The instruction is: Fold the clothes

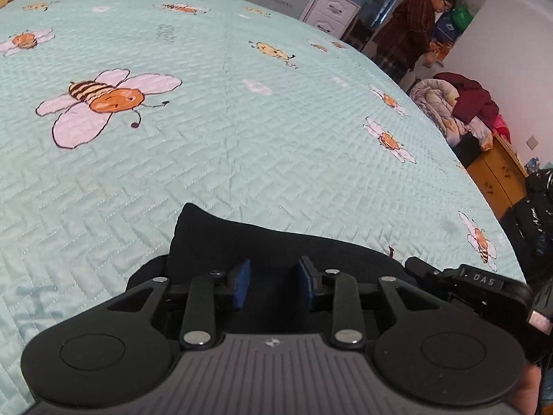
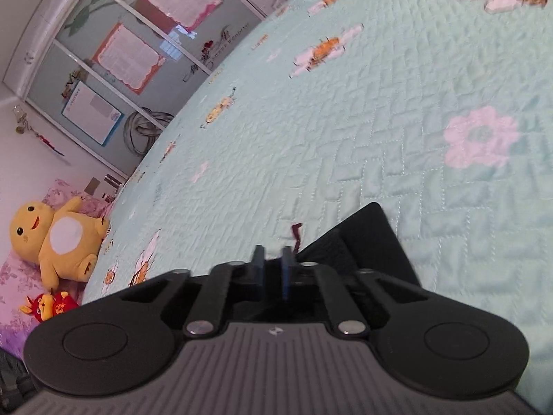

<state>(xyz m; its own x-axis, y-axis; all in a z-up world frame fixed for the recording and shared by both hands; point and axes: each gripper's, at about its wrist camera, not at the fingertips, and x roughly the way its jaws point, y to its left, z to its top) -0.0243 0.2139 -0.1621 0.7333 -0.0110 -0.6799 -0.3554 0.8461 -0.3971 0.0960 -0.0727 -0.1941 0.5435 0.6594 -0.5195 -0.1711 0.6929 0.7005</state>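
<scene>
A black garment (image 1: 262, 242) lies on the mint quilted bedspread (image 1: 242, 121) near the front edge. My left gripper (image 1: 274, 282) is open, its blue pads apart over the cloth. The other gripper's body (image 1: 484, 283) shows at the right. In the right wrist view my right gripper (image 2: 273, 266) has its blue pads nearly together with a narrow gap over dark cloth; whether they pinch the garment (image 2: 373, 238) I cannot tell. A black corner sticks out to the right of the fingers.
The bedspread (image 2: 380, 121) has bee and flower prints. A yellow plush toy (image 2: 58, 238) and a small red toy (image 2: 48, 306) lie at the bed's head. A person (image 1: 411, 31) stands beyond the bed by a clothes pile (image 1: 456, 107) on a wooden cabinet (image 1: 497, 176).
</scene>
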